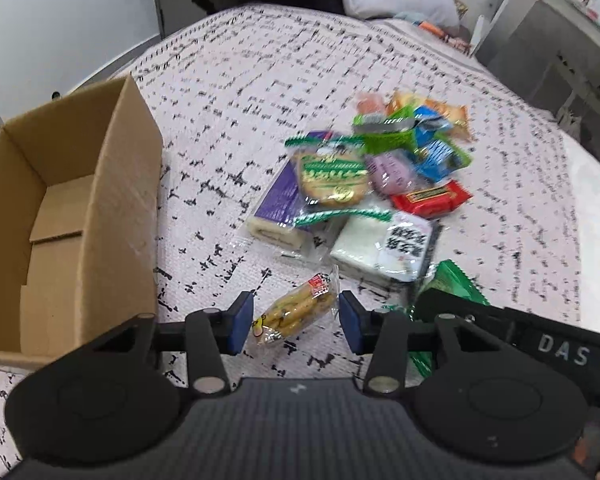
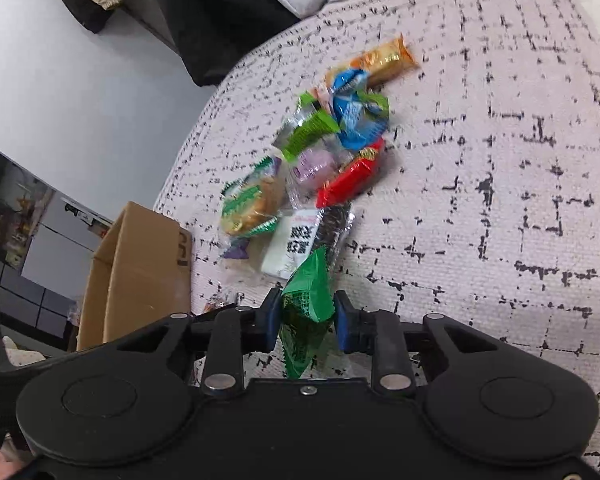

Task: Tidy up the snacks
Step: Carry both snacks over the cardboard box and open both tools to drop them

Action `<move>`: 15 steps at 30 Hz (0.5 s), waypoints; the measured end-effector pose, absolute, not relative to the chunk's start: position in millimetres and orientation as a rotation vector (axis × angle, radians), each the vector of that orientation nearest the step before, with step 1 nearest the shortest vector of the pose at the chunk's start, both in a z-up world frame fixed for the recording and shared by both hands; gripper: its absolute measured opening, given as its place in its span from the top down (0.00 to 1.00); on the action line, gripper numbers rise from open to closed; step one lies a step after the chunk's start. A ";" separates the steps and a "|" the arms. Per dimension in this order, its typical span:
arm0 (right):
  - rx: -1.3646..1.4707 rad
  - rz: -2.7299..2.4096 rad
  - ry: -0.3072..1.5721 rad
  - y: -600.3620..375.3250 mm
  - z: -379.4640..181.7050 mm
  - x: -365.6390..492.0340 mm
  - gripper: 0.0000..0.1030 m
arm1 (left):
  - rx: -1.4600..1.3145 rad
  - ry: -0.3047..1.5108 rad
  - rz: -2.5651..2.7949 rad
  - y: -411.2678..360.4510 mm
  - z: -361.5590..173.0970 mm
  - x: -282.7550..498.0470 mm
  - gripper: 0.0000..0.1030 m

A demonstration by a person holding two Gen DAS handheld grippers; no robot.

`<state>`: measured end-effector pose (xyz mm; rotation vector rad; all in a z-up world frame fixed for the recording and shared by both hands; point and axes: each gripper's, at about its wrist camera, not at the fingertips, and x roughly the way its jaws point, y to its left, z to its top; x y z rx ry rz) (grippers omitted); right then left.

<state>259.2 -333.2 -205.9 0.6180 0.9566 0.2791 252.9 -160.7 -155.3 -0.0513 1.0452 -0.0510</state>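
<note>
**Operator:** Currently, what is each gripper doing, and where are the snacks?

**Me:** My left gripper (image 1: 296,322) is spread wide, with the yellow stick-snack packet (image 1: 296,312) lying on the bedspread (image 1: 260,80) between its blue pads (image 1: 240,322). Neither pad touches the wrapper. My right gripper (image 2: 306,320) is clenched on a green packet (image 2: 306,312), pinched across its middle. The remaining snacks sit in a loose pile (image 1: 380,172) further ahead. The cardboard box (image 1: 112,200) stands open, just beside my left gripper.

**Operator:** What are the failure modes from here?

**Me:** Three, in my judgement.

1. Slip of the green packet. The wrapper looks thin and slick, and much of it hangs below the pads, so it could slide out during a quick swing toward the box.
2. Poor closure on the yellow packet. It lies at an angle across the gap. If the pads close off centre, they could catch only the crimped end, or push the packet aside on the soft fabric.
3. Collision. My two grippers work close together near the box wall; crossing paths could knock either packet loose or nudge the box.
</note>
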 end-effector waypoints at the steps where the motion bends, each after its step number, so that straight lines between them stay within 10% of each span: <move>1: 0.616 0.275 0.951 -333.2 -203.9 257.9 0.74 | -0.055 1.037 -0.055 -159.8 -150.7 250.6 0.56; 15: 0.516 0.317 0.731 -306.6 -152.1 225.1 0.74 | -0.134 0.942 -0.045 -127.8 -95.0 215.5 0.65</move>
